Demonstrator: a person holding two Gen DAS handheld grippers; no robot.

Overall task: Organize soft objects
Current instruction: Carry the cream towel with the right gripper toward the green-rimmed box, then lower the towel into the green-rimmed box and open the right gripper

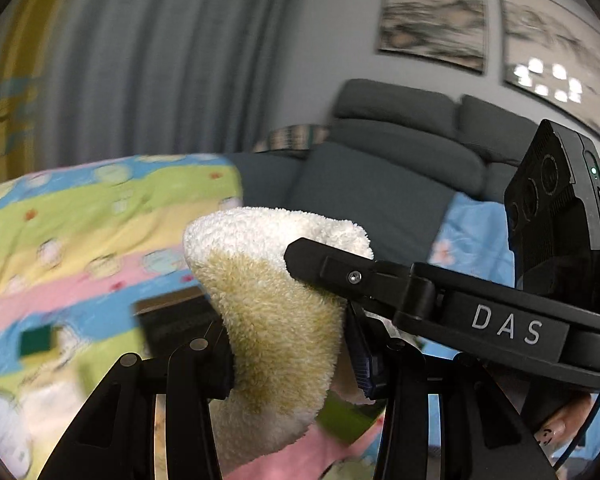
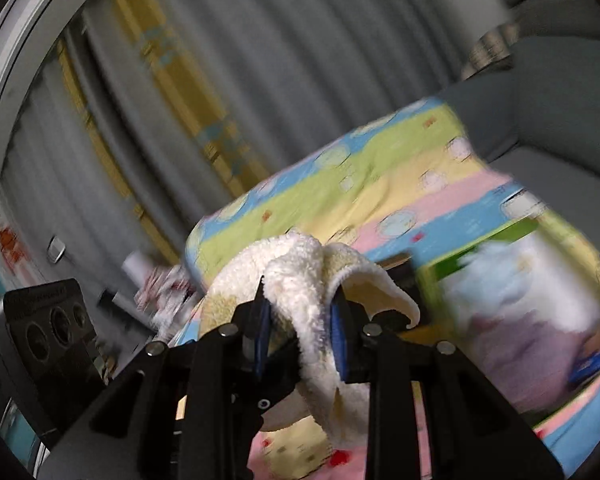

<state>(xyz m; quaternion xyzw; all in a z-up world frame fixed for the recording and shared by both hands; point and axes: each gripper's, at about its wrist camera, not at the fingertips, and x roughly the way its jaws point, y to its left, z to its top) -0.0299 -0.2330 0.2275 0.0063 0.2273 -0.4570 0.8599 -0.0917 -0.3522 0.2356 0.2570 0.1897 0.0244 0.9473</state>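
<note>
A fluffy cream and yellow towel (image 1: 276, 320) hangs lifted above the striped blanket, and both grippers hold it. In the left wrist view my left gripper (image 1: 292, 354) is shut on the towel, which bulges up between its fingers. The black arm of my right gripper comes in from the right, and one of its fingers (image 1: 328, 268) presses into the towel's top. In the right wrist view my right gripper (image 2: 300, 332) is shut on a fold of the same towel (image 2: 304, 280) between its blue pads. The left gripper's camera body (image 2: 44, 332) shows at the lower left.
A colourful striped blanket (image 1: 100, 220) covers the surface below, with a dark box (image 1: 172, 316) on it. A green bin (image 2: 520, 300) with blurred soft things stands at the right. A grey sofa (image 1: 380, 168) with a blue cloth (image 1: 472, 236) and grey curtains (image 1: 160, 60) lie behind.
</note>
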